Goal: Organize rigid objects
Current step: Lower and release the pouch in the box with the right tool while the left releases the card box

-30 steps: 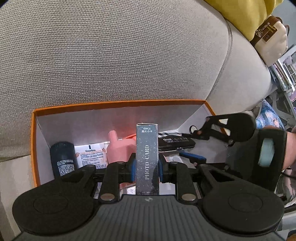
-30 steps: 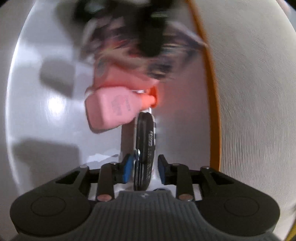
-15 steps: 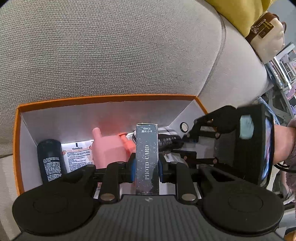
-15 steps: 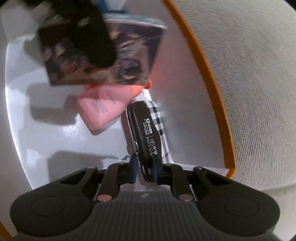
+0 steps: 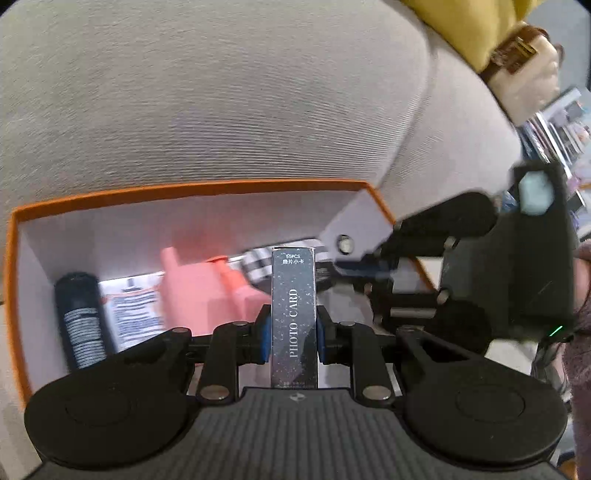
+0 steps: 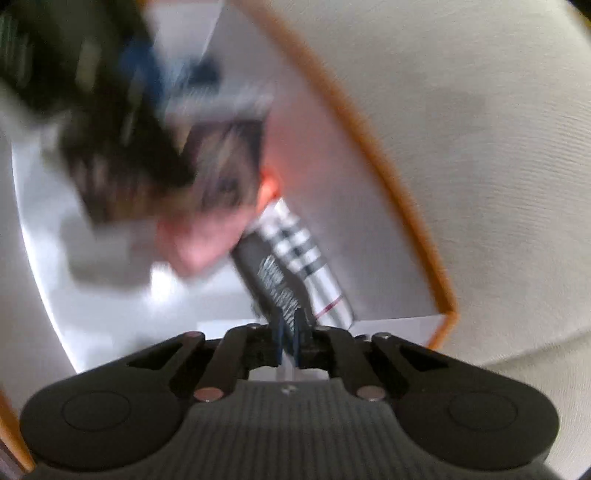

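Observation:
My left gripper (image 5: pixel 293 326) is shut on a tall dark box marked PHOTO CARD (image 5: pixel 294 314) and holds it upright over the orange box (image 5: pixel 184 187). Inside the orange box lie a dark tube (image 5: pixel 79 321), a Vaseline sachet (image 5: pixel 135 312), a pink bottle (image 5: pixel 195 291) and a plaid item (image 5: pixel 258 260). My right gripper (image 6: pixel 289 332) is nearly closed with nothing between its pads, just behind a flat black case (image 6: pixel 271 280) that lies in the orange box (image 6: pixel 369 147) beside the plaid item (image 6: pixel 314 266). The pink bottle (image 6: pixel 199 240) is blurred there.
The orange box sits on a beige sofa cushion (image 5: pixel 221 92). A cream bag with a brown strap (image 5: pixel 524 62) and a yellow cloth (image 5: pixel 461 22) lie at the upper right. The right gripper's body (image 5: pixel 498 266) stands at the box's right corner.
My right gripper has let go of the black case, which now lies in the box, and has drawn back with its jaws nearly closed. My left gripper has shifted over the box, still gripping the card box.

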The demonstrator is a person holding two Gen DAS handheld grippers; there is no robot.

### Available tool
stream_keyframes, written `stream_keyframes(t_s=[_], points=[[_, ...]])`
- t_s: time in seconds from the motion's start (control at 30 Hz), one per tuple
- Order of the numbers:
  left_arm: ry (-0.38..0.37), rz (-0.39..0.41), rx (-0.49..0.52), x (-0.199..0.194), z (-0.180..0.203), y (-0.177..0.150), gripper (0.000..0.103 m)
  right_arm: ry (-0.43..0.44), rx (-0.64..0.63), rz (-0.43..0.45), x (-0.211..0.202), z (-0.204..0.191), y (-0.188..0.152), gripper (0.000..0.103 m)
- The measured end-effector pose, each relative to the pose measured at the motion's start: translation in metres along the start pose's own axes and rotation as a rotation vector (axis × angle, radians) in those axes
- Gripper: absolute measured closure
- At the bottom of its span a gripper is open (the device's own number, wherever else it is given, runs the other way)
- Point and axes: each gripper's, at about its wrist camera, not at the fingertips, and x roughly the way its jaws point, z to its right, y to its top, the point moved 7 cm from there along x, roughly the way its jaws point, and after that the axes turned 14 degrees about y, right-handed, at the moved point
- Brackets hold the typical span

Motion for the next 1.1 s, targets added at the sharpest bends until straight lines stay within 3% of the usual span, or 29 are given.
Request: stream_keyframes(t_s=[0.17, 0.27, 0.57, 0.7, 0.83, 0.9, 0.97, 1.1], points=[[0.022, 0.007, 0.177, 0.009, 0.038, 0.002, 0.078, -0.091, 0.042, 0.098, -0.040, -0.001, 0.004, 0.099], [0.020, -0.044, 0.304, 0.022, 0.062, -0.002, 0.078, -0.109, 0.064, 0.111, -0.053, -0.004, -0.009, 0.099], [-0.001, -0.184, 0.583, 0.067, 0.097, -0.015, 0.078, -0.109, 0.048, 0.089, -0.034, 0.000, -0.030, 0.099], [0.008, -0.208, 0.689, 0.080, 0.103, -0.019, 0.078, -0.092, 0.022, 0.076, -0.028, -0.004, -0.030, 0.099], [0.010, -0.178, 0.702, 0.087, 0.103, -0.017, 0.076, -0.076, 0.020, 0.066, -0.015, -0.007, -0.030, 0.099], [0.019, -0.143, 0.696, 0.084, 0.105, -0.014, 0.064, -0.066, 0.024, 0.061, -0.011, -0.007, -0.029, 0.099], [0.041, -0.123, 0.708, 0.076, 0.102, -0.014, 0.058, -0.054, 0.031, 0.059, -0.007, -0.007, -0.028, 0.099], [0.066, -0.114, 0.686, 0.054, 0.088, -0.014, 0.056, -0.031, 0.038, 0.057, -0.003, -0.010, -0.026, 0.099]])
